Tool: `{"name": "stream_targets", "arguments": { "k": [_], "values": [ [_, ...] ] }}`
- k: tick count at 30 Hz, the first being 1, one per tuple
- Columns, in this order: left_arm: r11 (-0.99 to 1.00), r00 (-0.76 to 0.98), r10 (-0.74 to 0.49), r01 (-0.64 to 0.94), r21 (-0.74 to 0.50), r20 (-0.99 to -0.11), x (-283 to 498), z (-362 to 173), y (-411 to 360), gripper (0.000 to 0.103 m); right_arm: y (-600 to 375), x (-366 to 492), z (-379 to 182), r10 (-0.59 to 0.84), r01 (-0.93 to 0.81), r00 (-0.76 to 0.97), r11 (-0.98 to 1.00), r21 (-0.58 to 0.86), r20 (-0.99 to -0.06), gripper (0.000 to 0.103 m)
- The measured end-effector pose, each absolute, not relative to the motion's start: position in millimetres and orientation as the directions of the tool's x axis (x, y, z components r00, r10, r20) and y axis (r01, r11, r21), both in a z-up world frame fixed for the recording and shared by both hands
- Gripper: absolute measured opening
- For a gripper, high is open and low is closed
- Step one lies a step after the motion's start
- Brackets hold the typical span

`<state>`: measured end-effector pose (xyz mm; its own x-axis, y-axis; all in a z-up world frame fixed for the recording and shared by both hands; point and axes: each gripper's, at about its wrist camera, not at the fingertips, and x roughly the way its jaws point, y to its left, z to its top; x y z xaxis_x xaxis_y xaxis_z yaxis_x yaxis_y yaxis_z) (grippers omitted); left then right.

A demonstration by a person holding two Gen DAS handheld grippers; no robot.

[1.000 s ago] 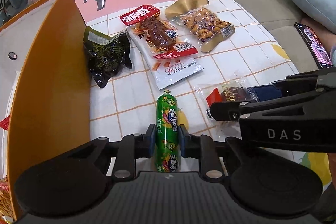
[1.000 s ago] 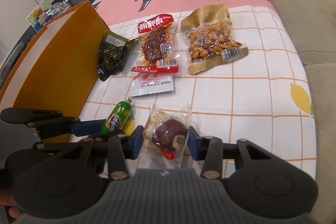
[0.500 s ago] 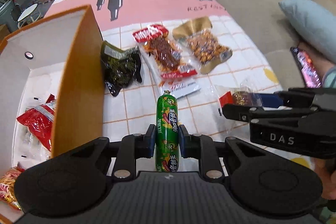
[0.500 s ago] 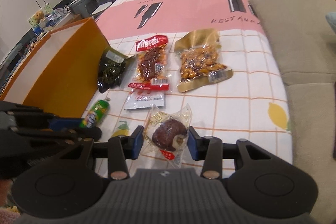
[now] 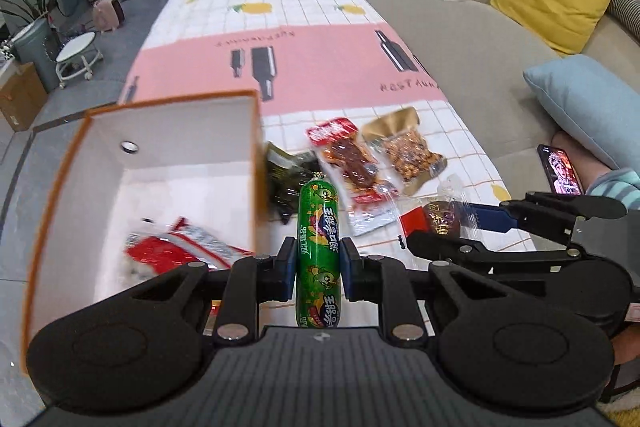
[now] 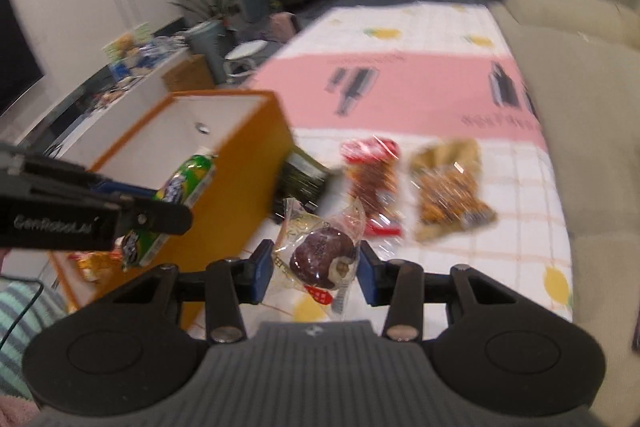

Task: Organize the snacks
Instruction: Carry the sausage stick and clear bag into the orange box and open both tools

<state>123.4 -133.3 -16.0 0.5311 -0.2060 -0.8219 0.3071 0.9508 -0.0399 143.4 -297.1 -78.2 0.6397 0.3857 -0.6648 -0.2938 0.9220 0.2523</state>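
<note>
My left gripper [image 5: 318, 269] is shut on a green sausage stick [image 5: 318, 239] and holds it above the table, just right of the orange box [image 5: 254, 163]. The sausage [image 6: 176, 195] also shows in the right wrist view against the box [image 6: 240, 163]. My right gripper [image 6: 316, 267] is shut on a clear-wrapped brown cake [image 6: 322, 259], lifted off the table; it shows in the left wrist view [image 5: 444, 219] to the right. Red snack packets [image 5: 180, 247] lie inside the box.
On the checked tablecloth [image 5: 320, 59] lie a dark green packet [image 5: 284, 179], a red meat packet [image 5: 348, 159] and a gold nut packet [image 5: 408, 151]. A sofa [image 5: 460, 39] with cushions runs along the right; a phone [image 5: 560, 171] lies there.
Both grippers have risen with their snacks and moved left toward the box. The box interior has come further into view.
</note>
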Motion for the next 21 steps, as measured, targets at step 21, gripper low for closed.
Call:
{"name": "stream_targets", "arguments": {
  "k": [21],
  "values": [
    [0.958, 0.461, -0.080, 0.281, 0.060, -0.884, 174.8, -22.0, -24.6, 0.024, -133.9, 172.2, -31.4, 0.462, -0.681, 0.529, 0.732, -0.031, -0.712, 0.041]
  ]
}}
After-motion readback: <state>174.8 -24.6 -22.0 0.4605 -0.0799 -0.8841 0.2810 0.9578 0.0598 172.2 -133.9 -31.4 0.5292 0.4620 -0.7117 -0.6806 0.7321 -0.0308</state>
